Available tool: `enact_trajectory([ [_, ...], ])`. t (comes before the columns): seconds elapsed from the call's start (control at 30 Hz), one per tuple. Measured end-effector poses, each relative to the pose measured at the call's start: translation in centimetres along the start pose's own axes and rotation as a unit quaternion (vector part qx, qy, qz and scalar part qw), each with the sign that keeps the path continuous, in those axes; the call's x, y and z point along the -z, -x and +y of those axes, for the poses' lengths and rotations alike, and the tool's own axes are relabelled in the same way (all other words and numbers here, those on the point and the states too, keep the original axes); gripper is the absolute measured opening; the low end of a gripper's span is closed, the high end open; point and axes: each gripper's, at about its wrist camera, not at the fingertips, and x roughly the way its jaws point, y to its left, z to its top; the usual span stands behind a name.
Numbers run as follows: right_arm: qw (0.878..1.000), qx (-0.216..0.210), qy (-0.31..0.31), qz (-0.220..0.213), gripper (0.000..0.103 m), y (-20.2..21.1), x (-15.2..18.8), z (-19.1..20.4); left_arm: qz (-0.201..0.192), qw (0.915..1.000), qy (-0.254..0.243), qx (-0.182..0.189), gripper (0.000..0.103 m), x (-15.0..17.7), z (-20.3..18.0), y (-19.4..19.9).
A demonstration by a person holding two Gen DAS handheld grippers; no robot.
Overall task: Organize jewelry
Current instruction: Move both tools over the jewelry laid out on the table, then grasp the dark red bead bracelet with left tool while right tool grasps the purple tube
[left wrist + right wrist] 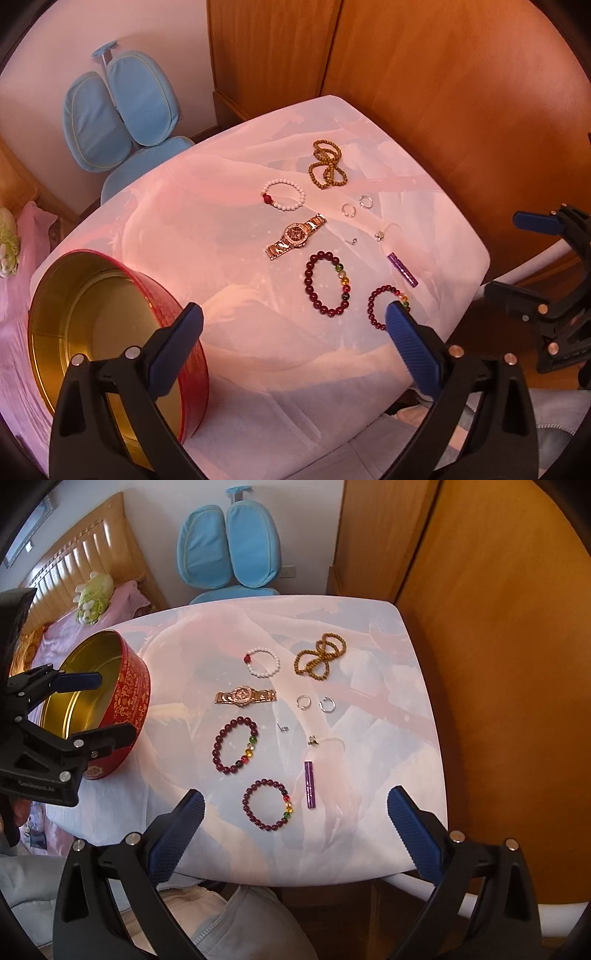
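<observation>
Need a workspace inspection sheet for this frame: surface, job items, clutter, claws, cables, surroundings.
Surface: table under a pale printed cloth, level.
Job's things: red tin, open, gold inside, nothing seen in it, at the table's left edge. Laid out apart: wooden bead strand, white bracelet, watch, two silver rings, two dark red bracelets, purple tube, two small metal pieces.
Clutter: nothing seen.
Claws: left claw open, holding nothing, near the tin; right claw open, holding nothing, above the near edge.
Cables: nothing seen.
Surroundings: blue chair behind the table, wooden wardrobe to the right, bed to the left.
</observation>
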Motion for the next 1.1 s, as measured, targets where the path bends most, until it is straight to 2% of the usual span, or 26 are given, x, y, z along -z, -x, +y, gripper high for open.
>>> enact_trajectory([
  [0.07, 1.0, 0.003, -0.025, 0.007, 0.1, -0.9, 0.7, -1.0, 0.014, 0.9995, -0.014, -0.025, 0.097, -0.1, -0.6, -1.5],
  [0.2, 0.999, -0.004, -0.039, 0.022, 0.1, -2.9, 1.3, -1.6, 0.04, 0.9981, -0.032, -0.034, 0.097, -0.1, -1.0, -4.3],
  [0.33, 0.998, -0.006, -0.058, 0.037, 0.1, -5.1, 1.9, -2.2, 0.056, 0.9975, -0.039, -0.015, 0.097, -0.3, -1.4, -6.2],
  [0.53, 0.997, -0.005, -0.061, 0.038, 0.099, -6.2, 1.7, -2.5, 0.052, 0.9968, -0.056, -0.022, 0.097, -0.7, -2.0, -7.6],
  [0.83, 0.997, 0.008, -0.069, 0.032, 0.099, -11.3, 1.2, -2.9, 0.052, 0.9979, -0.027, -0.027, 0.097, -0.6, -0.4, -11.4],
  [0.9, 0.997, 0.011, -0.067, 0.029, 0.091, -12.2, 1.3, -2.9, 0.045, 0.9985, -0.019, -0.023, 0.097, -0.5, -0.2, -11.7],
  [0.93, 0.997, 0.012, -0.068, 0.032, 0.081, -12.7, 1.3, -3.0, 0.043, 0.9987, -0.016, -0.021, 0.097, -0.4, -0.2, -11.9],
  [0.97, 0.997, 0.013, -0.069, 0.039, 0.077, -13.2, 1.4, -3.1, 0.04, 0.9989, -0.013, -0.022, 0.097, -0.3, -0.1, -12.1],
  [1.1, 0.997, 0.014, -0.071, 0.037, 0.076, -14.0, 1.5, -3.3, 0.028, 0.999, -0.012, -0.031, 0.097, 0.2, -0.3, -12.6],
])
